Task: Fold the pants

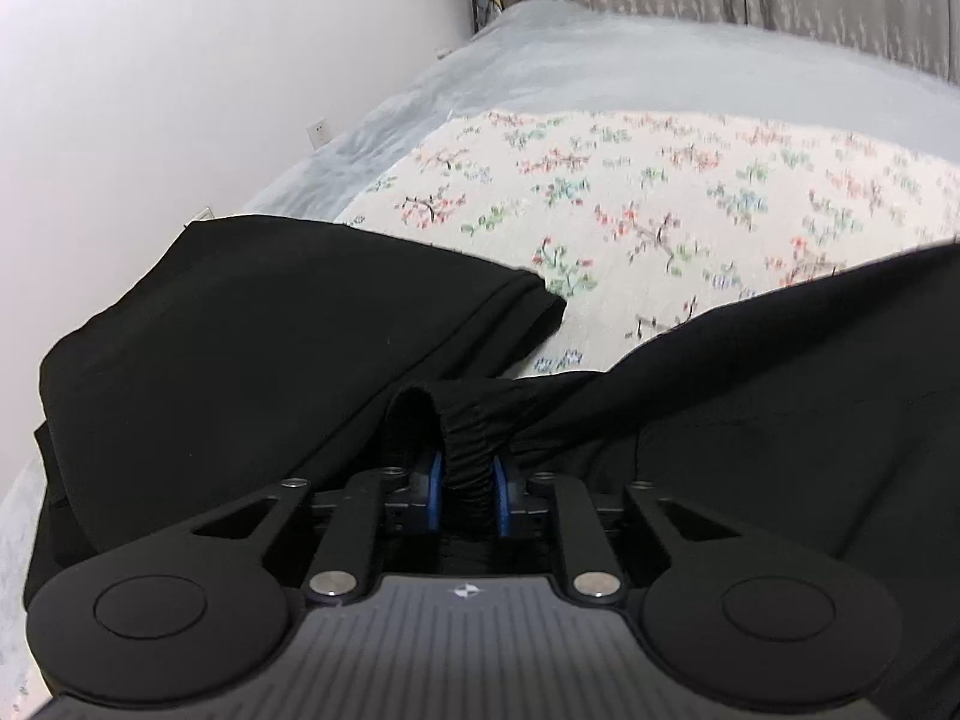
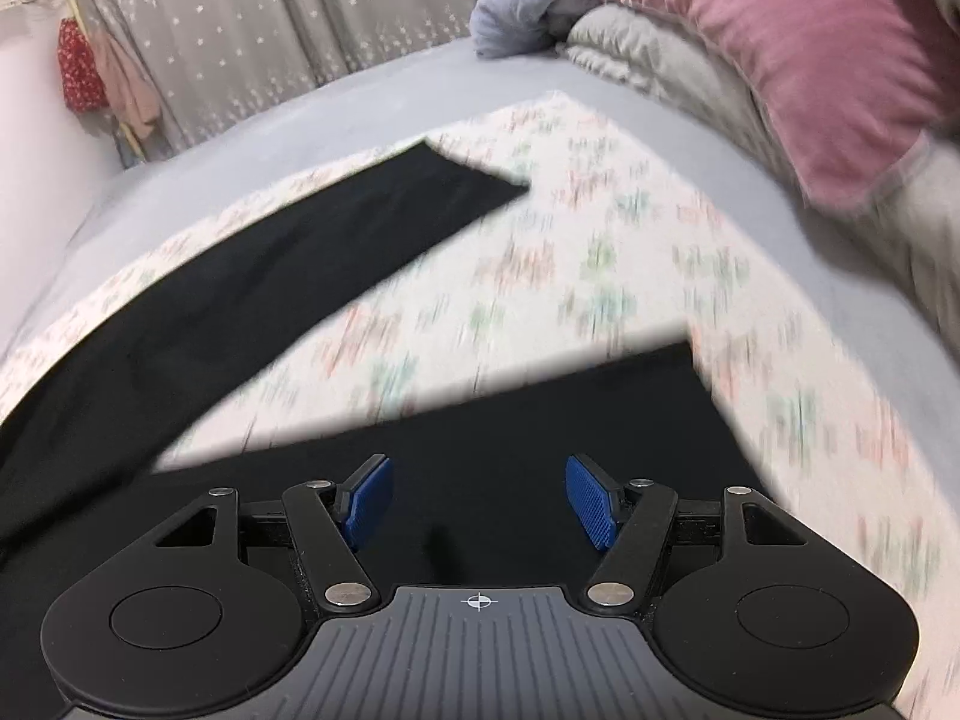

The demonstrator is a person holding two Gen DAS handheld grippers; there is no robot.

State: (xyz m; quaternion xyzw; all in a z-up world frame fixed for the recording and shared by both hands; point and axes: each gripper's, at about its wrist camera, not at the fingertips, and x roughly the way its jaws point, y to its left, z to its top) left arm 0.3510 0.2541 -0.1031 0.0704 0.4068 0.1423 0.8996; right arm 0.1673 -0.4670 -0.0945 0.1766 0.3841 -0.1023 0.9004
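Black pants [image 1: 240, 324] lie on a floral quilt [image 1: 630, 192] on the bed. In the left wrist view my left gripper [image 1: 468, 486] is shut on the elastic waistband [image 1: 465, 444], which bunches up between the blue pads [image 1: 435, 492]. One leg stretches to the left, the other to the right [image 1: 780, 396]. In the right wrist view my right gripper [image 2: 480, 498] is open and empty just above the black fabric [image 2: 510, 420]. A second pant leg [image 2: 300, 252] runs away toward the upper middle. That view is motion-blurred.
A white wall [image 1: 180, 60] borders the bed on the left. Grey starred curtains [image 2: 240, 18] hang at the back. A pink pillow [image 2: 780, 48], grey bedding [image 2: 660, 60] and a blue cloth [image 2: 528, 6] are piled at the far right. Clothes [image 2: 96, 72] hang at the left.
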